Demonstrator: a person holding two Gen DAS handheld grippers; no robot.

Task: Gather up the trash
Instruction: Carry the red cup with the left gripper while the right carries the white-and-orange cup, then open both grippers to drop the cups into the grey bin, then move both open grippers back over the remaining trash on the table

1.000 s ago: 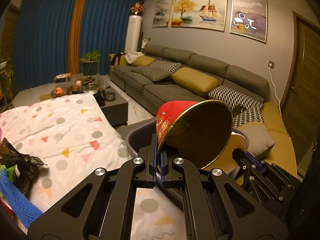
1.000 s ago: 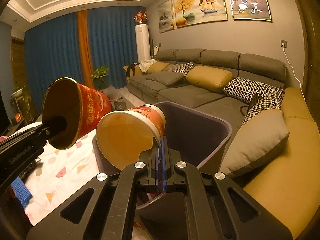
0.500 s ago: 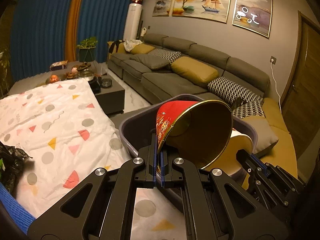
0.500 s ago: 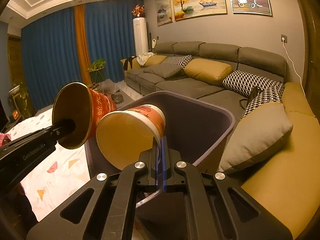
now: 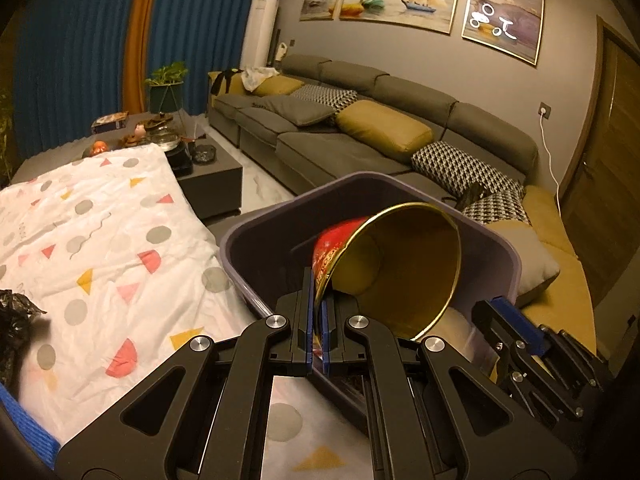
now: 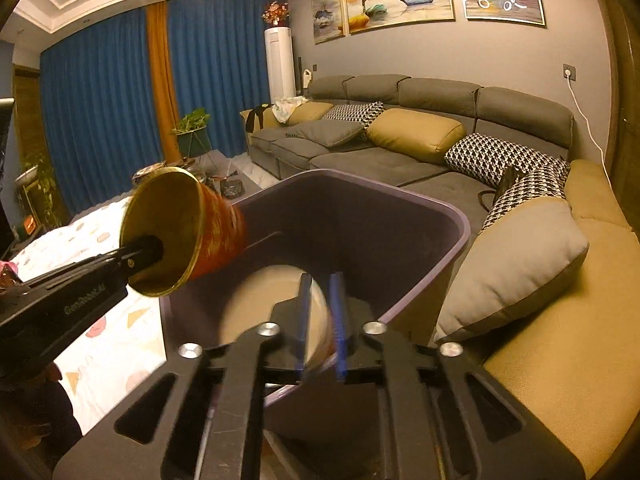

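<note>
Left wrist view
- Left gripper (image 5: pixel 319 322): jaws pressed nearly together on the rim of the red noodle cup (image 5: pixel 394 268); it has a firm pinch on the wall of the cup.
- Red noodle cup: lies on its side just ahead of the jaws, golden inside turned toward the camera, its body hanging over the open mouth of the purple trash bin (image 5: pixel 256 236).
- Purple trash bin: directly ahead of and below the jaws; its near rim passes just under the fingers.
- Right gripper (image 5: pixel 494 316): to the right of the jaws, at the bin's right edge, with a pale blurred shape beside it.
- Patterned sheet (image 5: pixel 104 248): to the left of the jaws.

Right wrist view
- Right gripper (image 6: pixel 320 326): jaws parted with a clear gap; they grip nothing.
- Pale cup (image 6: pixel 276 312): blurred, between and just beyond the jaws, inside the bin mouth; it seems to be falling free.
- Red noodle cup (image 6: pixel 188 232): up and left of the jaws, over the left rim of the bin (image 6: pixel 448 208), held by the left gripper (image 6: pixel 146 248).

Step in hand: I judge the drop into the bin, the right side already releasing.
Next move: the left jaws should open so the red cup falls inside, with the cup kept over the mouth and not over the rim.
</note>
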